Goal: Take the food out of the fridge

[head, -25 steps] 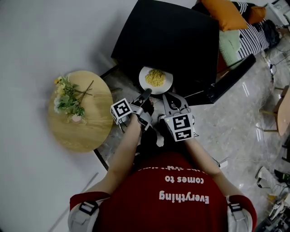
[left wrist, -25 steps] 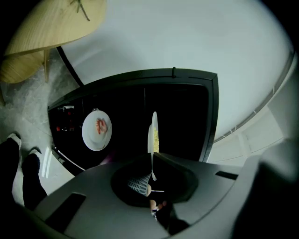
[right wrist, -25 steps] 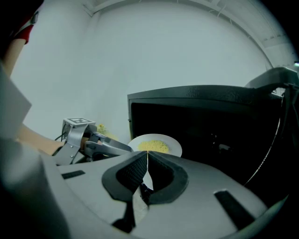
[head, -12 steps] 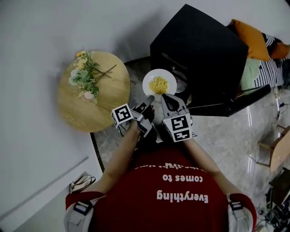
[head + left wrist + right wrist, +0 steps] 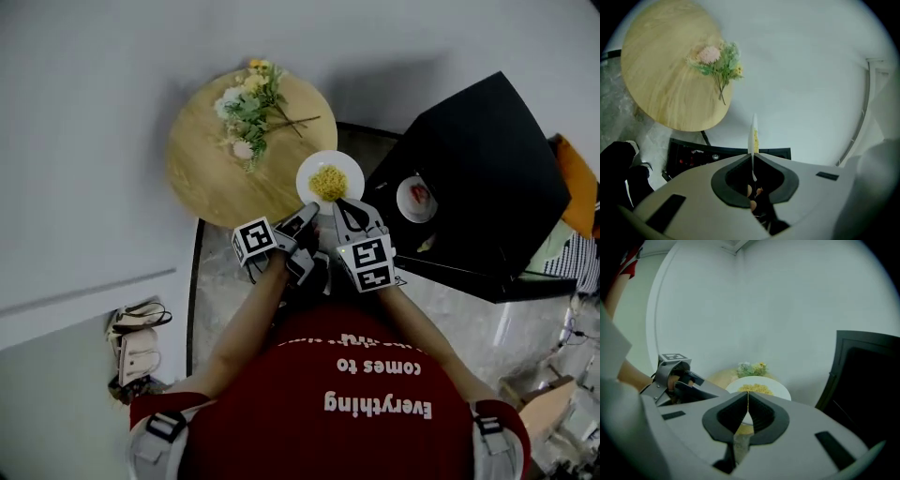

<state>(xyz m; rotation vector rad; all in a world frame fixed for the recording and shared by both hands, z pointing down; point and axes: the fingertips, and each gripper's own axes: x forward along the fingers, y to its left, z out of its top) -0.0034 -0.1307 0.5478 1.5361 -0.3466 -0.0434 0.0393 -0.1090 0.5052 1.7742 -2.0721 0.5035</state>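
As my left gripper (image 5: 308, 210) and right gripper (image 5: 340, 202) clenched its rim, I held the round white noodle plate (image 5: 329, 178) level, face up.

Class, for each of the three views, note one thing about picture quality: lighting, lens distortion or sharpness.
Head view: soft, even light, but the black fridge is so dark that it shows little detail. Left gripper view: strong fisheye, with black corners beside the round wooden table. Right gripper view: dim with a bluish cast; the white plate of yellow noodles looks soft.
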